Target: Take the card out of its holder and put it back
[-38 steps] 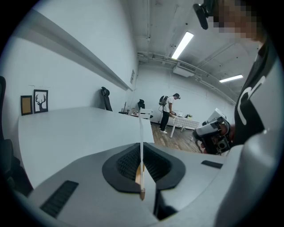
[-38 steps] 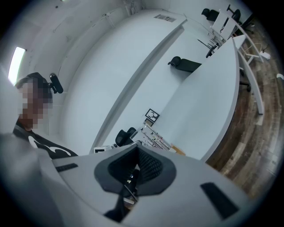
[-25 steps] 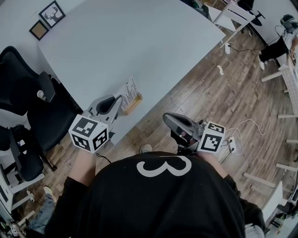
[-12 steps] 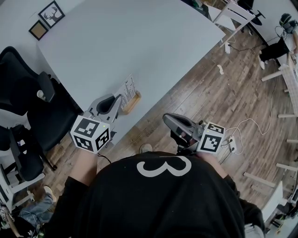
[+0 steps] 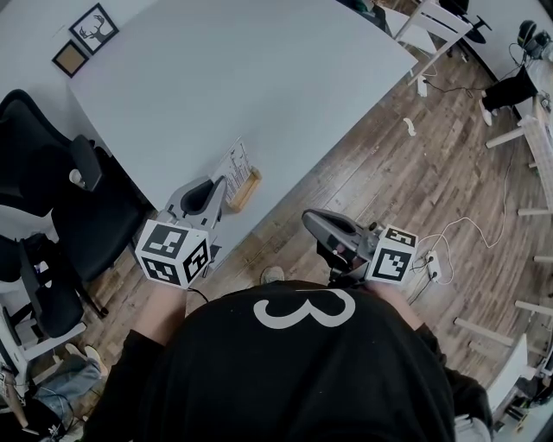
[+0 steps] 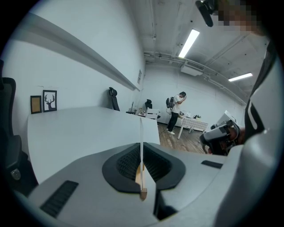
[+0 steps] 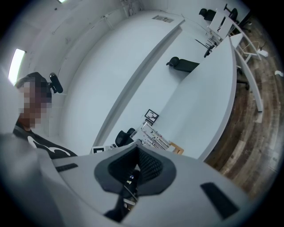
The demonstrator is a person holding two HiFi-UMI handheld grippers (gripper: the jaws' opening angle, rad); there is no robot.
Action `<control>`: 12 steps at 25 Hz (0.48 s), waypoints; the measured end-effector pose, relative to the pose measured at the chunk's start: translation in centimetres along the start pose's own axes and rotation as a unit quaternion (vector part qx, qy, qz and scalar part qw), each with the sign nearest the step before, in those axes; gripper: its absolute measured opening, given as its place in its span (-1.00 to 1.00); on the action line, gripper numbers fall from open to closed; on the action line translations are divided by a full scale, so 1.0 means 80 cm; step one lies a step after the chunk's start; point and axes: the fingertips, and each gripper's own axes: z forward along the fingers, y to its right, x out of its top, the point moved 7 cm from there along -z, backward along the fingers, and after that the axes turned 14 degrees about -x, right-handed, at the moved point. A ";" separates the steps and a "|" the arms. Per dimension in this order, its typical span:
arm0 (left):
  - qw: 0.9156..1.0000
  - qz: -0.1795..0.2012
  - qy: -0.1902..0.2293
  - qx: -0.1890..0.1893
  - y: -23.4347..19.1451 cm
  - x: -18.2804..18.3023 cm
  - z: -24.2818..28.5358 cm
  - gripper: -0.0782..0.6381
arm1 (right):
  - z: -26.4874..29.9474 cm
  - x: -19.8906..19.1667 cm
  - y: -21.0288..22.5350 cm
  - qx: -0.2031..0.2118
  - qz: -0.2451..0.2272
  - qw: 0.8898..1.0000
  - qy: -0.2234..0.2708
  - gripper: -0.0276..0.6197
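A white printed card (image 5: 235, 164) stands in a small wooden holder (image 5: 249, 190) near the front edge of the white table (image 5: 259, 78). My left gripper (image 5: 221, 186) reaches to the card's near end. In the left gripper view the card (image 6: 141, 133) shows edge-on, running down between the dark pads, with the holder (image 6: 141, 179) at its foot; the jaws are shut on it. My right gripper (image 5: 309, 220) hangs over the wooden floor, off the table, shut with nothing in it. In the right gripper view the card (image 7: 155, 139) and holder (image 7: 177, 149) lie beyond its jaws (image 7: 135, 153).
Black office chairs (image 5: 43, 190) stand left of the table. Two framed pictures (image 5: 91, 26) lean at its far left corner. A power strip with a cable (image 5: 429, 268) lies on the floor to the right. White furniture (image 5: 432, 30) is at the far right. A person (image 6: 175, 113) stands far off.
The left gripper's marker cube has shifted slightly down and right as that hand tilted a little. The card, the holder and the right gripper stay as they were.
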 end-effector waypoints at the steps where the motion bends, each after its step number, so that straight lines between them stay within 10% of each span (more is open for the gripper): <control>1: 1.000 0.000 0.000 0.002 0.001 0.000 0.000 -0.71 | 0.000 0.000 0.000 0.000 0.000 1.000 0.000 -0.88; 12: 1.000 0.000 0.003 0.018 0.002 -0.001 -0.004 -0.71 | -0.003 -0.001 -0.002 -0.001 0.000 1.000 0.002 -0.88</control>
